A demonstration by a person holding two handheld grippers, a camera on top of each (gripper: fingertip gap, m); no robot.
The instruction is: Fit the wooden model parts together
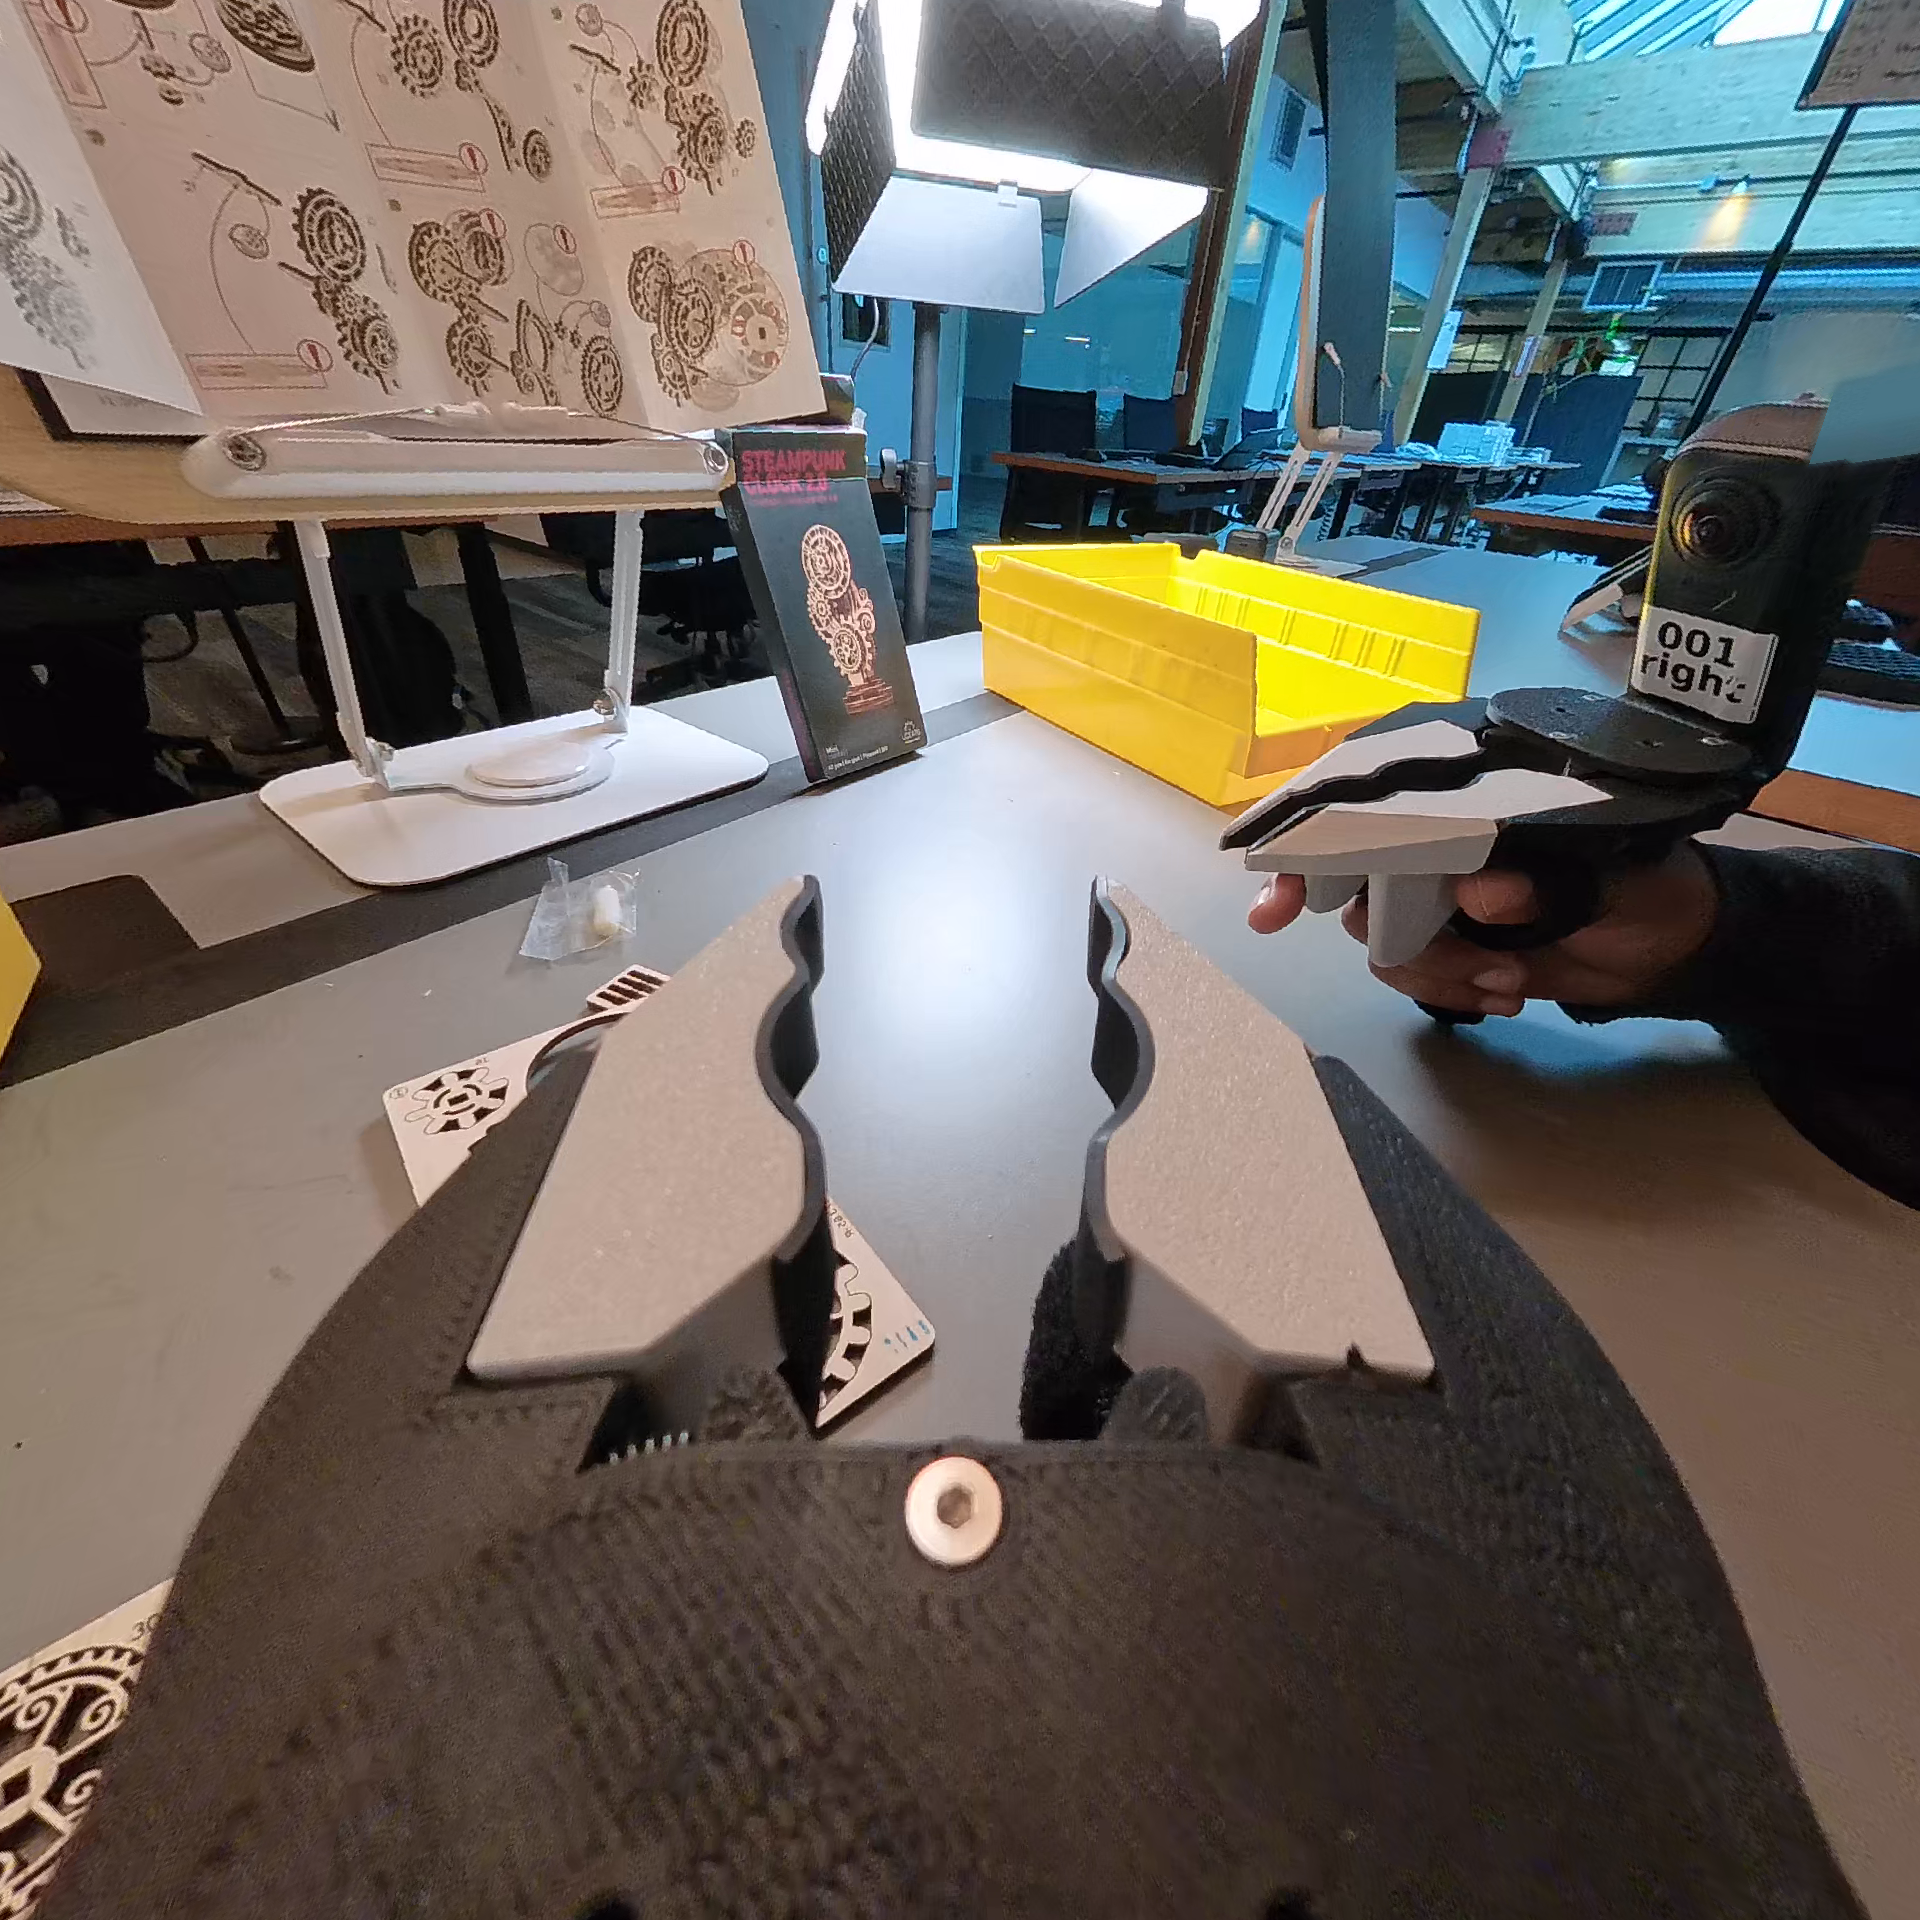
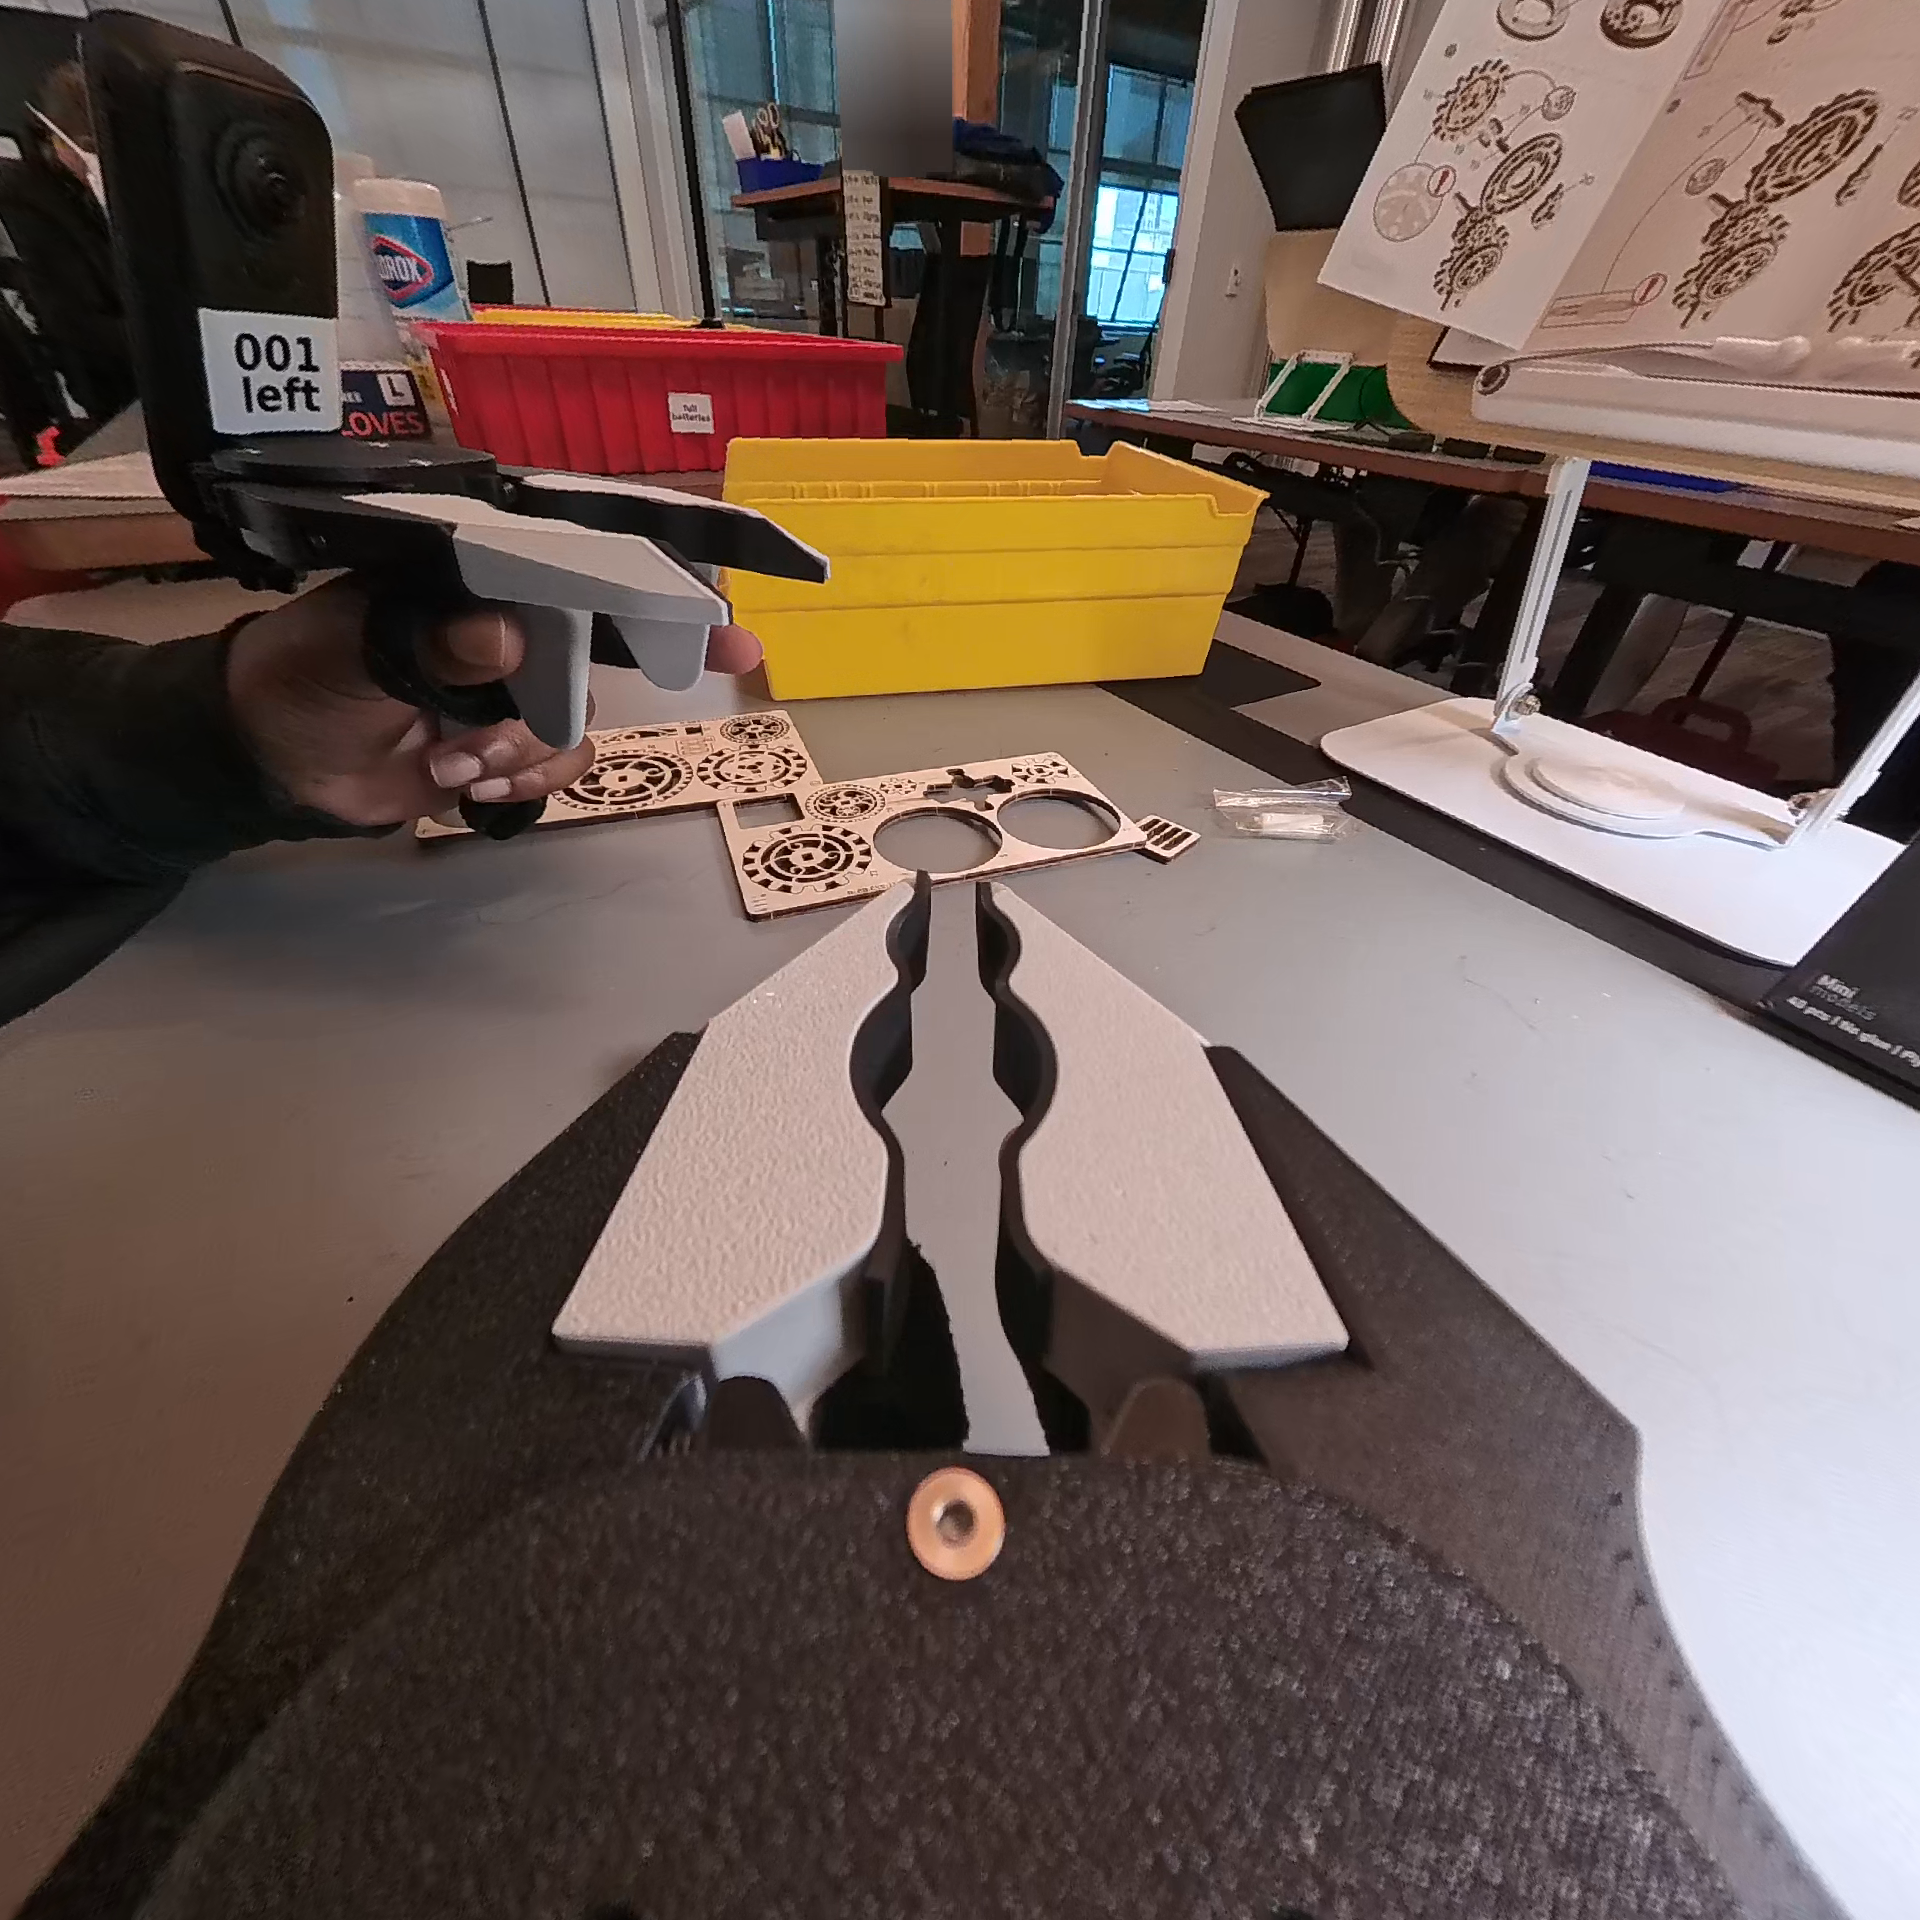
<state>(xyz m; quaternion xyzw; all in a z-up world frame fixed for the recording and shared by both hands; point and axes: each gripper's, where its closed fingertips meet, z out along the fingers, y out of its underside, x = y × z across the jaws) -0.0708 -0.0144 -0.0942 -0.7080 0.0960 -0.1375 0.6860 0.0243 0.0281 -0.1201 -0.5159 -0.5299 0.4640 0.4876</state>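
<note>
Two flat wooden part sheets with laser-cut gears lie on the grey table. One sheet (image 2: 665,774) lies under the hand that holds my left gripper. The other sheet (image 2: 805,860), with two round holes, lies just beyond my right gripper's tips. In the left wrist view one sheet (image 1: 447,1107) is partly hidden under my fingers and another (image 1: 52,1745) shows at the bottom left. My left gripper (image 1: 956,904) is open and empty, held above the table; it also shows in the right wrist view (image 2: 774,592). My right gripper (image 2: 951,885) is almost closed, with a narrow slit, and empty; it also shows in the left wrist view (image 1: 1242,844).
A small plastic bag (image 1: 582,909) with a white part lies near the white stand (image 1: 509,790) that holds the instruction sheets (image 1: 416,208). A black kit box (image 1: 821,603) and a yellow bin (image 1: 1143,665) stand behind. Another yellow bin (image 2: 977,582) and a red bin (image 2: 665,395) stand at the far side.
</note>
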